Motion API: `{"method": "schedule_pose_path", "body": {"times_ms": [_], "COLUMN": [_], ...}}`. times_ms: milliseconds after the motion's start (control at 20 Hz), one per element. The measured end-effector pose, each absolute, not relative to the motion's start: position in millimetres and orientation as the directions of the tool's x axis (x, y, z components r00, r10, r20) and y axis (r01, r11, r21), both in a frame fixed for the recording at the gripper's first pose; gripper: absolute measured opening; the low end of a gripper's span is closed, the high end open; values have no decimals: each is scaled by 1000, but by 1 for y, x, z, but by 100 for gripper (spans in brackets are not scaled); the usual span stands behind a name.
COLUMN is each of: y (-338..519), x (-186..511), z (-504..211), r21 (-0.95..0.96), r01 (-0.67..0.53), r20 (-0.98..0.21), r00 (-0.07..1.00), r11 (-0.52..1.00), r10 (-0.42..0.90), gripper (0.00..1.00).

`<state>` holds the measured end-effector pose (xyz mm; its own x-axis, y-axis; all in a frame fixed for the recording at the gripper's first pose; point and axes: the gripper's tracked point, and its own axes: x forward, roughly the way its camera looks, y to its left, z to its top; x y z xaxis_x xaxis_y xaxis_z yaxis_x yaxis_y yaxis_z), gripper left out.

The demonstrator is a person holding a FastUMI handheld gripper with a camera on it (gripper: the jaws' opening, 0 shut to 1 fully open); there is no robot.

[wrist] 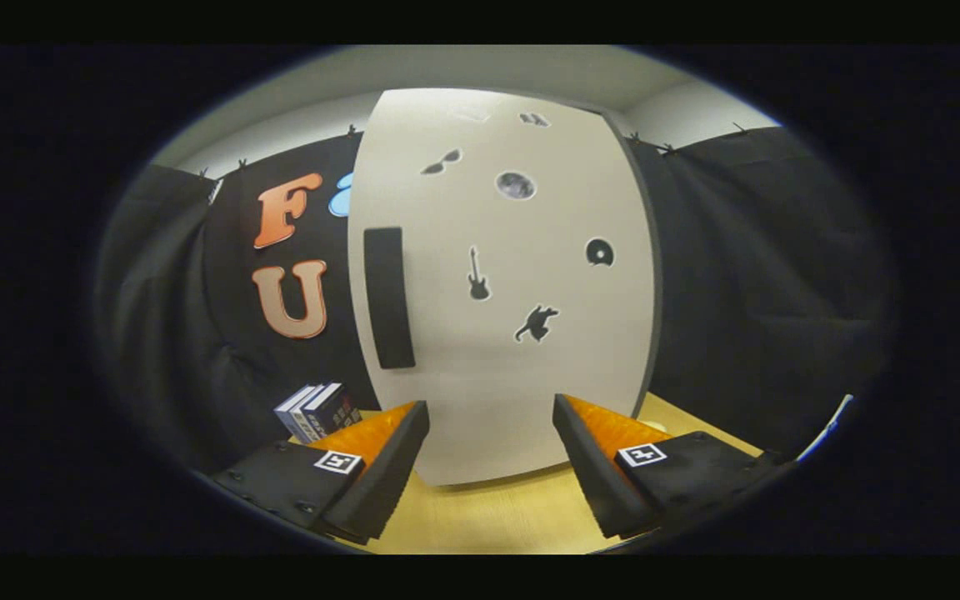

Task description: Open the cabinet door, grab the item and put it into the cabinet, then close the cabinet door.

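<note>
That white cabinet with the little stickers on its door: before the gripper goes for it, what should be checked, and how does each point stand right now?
1. Cabinet door shut, ready to be opened: ok.
2. Dark handle near the door's left edge unobstructed: ok.
3. Gripper open with nothing between the fingers: ok.
4. Fingers lined up with the handle: not ok; the handle sits up and left of the left finger.
5. Item to store located: cannot tell for certain; a stack of small boxes lies on the wooden table left of the cabinet.
6. Which side the door hinges on: cannot tell.

White cabinet door (505, 283) shut; boxed item (319, 411) left.
</note>
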<state>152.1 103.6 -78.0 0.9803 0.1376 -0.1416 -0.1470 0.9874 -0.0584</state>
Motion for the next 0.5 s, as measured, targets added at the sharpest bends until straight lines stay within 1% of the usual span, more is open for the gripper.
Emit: {"method": "schedule_pose_path", "body": {"times_ms": [200,500], "y": [75,57], "x": [127,117], "z": [-55,-55], "r21": [-98,-54], "r01": [-110,-99], "r20": [-103,-100], "r00": [990,991], "r11": [989,994], "r10": [100,93], "gripper": [97,97]}}
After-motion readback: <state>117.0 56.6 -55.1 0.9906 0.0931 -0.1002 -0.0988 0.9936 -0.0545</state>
